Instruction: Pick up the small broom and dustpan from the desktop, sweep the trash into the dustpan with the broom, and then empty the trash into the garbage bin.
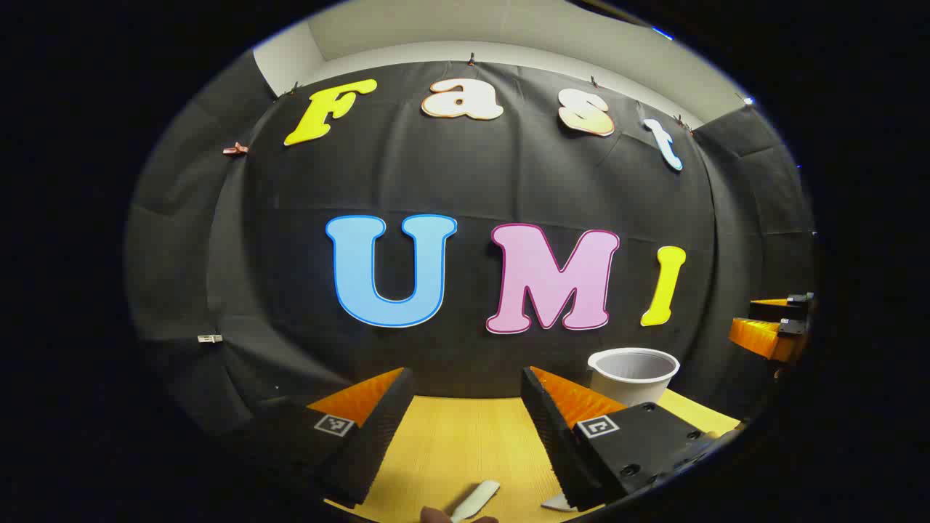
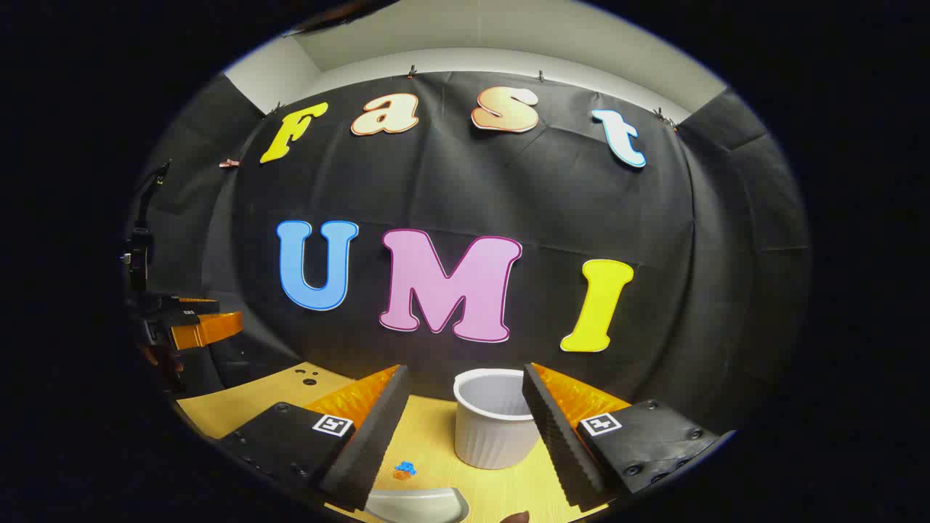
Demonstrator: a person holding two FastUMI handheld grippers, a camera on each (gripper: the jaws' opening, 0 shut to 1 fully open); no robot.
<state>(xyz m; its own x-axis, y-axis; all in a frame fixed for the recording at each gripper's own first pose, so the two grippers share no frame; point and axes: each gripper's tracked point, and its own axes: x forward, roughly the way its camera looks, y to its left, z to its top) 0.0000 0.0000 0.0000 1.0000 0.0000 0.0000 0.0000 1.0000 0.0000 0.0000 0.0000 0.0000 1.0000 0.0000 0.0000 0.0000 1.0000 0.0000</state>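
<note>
A white handle (image 1: 476,500), probably the small broom's, lies on the yellow table (image 1: 458,443) at the bottom edge of the left gripper view, between the left gripper's (image 1: 465,428) spread, empty fingers. In the right gripper view, the pale dustpan (image 2: 421,504) lies near small blue and orange trash (image 2: 403,471). The white ribbed bin (image 2: 492,427) stands beyond, between the right gripper's (image 2: 461,428) parted fingers, untouched.

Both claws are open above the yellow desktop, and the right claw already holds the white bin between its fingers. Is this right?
Not quite. In the right gripper view the right claw is open and holds nothing; the white bin stands on the desktop beyond its fingers. The left claw is open too.
</note>
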